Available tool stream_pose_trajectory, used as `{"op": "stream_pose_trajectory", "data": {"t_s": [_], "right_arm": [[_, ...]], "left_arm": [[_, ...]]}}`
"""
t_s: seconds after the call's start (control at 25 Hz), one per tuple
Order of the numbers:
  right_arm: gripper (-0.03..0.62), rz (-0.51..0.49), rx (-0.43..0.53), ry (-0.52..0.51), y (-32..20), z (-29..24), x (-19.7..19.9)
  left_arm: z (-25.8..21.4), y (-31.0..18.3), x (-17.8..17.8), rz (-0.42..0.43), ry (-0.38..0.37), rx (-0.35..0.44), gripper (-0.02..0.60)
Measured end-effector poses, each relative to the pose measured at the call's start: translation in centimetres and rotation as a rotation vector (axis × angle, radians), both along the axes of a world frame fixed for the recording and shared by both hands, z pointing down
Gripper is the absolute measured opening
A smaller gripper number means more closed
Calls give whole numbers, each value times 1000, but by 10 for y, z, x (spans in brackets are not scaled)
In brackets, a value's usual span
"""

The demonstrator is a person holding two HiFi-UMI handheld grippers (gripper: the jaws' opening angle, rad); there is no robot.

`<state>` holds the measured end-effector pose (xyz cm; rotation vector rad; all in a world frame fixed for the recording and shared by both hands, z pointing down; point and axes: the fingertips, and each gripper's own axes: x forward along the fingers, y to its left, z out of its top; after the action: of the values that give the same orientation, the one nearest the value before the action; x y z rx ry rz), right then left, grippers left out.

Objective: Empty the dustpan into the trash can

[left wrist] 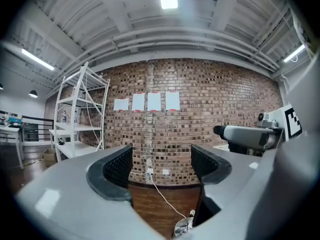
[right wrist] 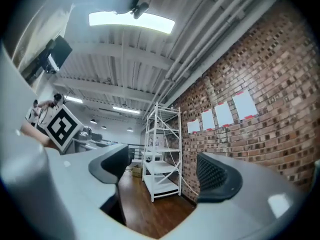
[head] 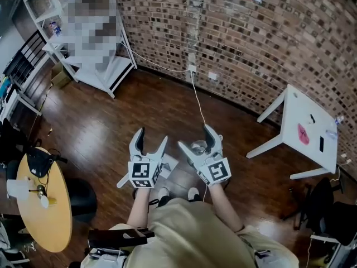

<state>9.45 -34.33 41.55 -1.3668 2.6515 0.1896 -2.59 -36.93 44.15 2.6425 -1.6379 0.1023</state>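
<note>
Held left gripper (head: 152, 137) and right gripper (head: 195, 137) level, both wide open, gripping nothing.
Noticed below, between them, a pale flat thing (head: 169, 162) on the floor (head: 167, 105), perhaps the dustpan, nearer the left.

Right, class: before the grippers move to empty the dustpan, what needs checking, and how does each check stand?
1. Left gripper open and empty: ok.
2. Right gripper open and empty: ok.
3. Dustpan held: not ok, neither gripper has it.
4. Dustpan located: cannot tell; a white shape below the grippers is half hidden.
5. Trash can located: cannot tell.
6. White cable clear of the path: not ok, it trails toward the grippers.
</note>
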Motion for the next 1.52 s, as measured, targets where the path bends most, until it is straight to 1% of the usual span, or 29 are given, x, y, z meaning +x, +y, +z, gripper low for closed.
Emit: {"op": "stream_pose_trajectory", "data": {"t_s": [0.12, 0.24, 0.32, 0.48, 0.68, 0.76, 0.84, 0.96, 1.08, 1.2, 1.28, 1.44, 1.52], "right_arm": [[413, -26, -21, -34, -14, 2, -13], [413, -48, -42, -41, -27, 4, -31], [413, -68, -44, -33, -33, 4, -44], [413, -100, -28, -16, -41, -2, -68], [413, -124, -44, -20, -50, -1, -83], [413, -129, -57, -32, -55, 1, -87], [413, -129, -63, -47, -59, 0, -91], [413, -142, -50, -39, -63, -3, -98], [413, -165, -65, -36, -64, 3, -107], [413, -197, -85, -34, -62, 8, -122], [413, -221, -90, -37, -60, 9, -132], [413, -258, -104, -27, -55, 13, -148], [413, -265, -115, -19, -52, 18, -152]], "left_arm": [[0, -9, -18, -5, -35, -1, 362], [-3, -18, -49, -32, -36, -3, 362], [-3, -23, -70, -52, -36, -14, 362], [-4, -28, -111, -95, -69, -34, 362], [-9, -28, -151, -153, -70, -63, 364], [-12, -28, -163, -167, -82, -70, 364], [-12, -26, -171, -157, -125, -84, 367], [-12, -21, -178, -97, -222, -108, 373], [-14, -12, -191, -58, -291, -144, 376], [-15, -2, -213, -47, -342, -200, 374], [-15, 5, -227, -37, -389, -235, 374], [-6, 22, -244, 22, -499, -321, 374], [0, 32, -249, 52, -540, -370, 371]]}}
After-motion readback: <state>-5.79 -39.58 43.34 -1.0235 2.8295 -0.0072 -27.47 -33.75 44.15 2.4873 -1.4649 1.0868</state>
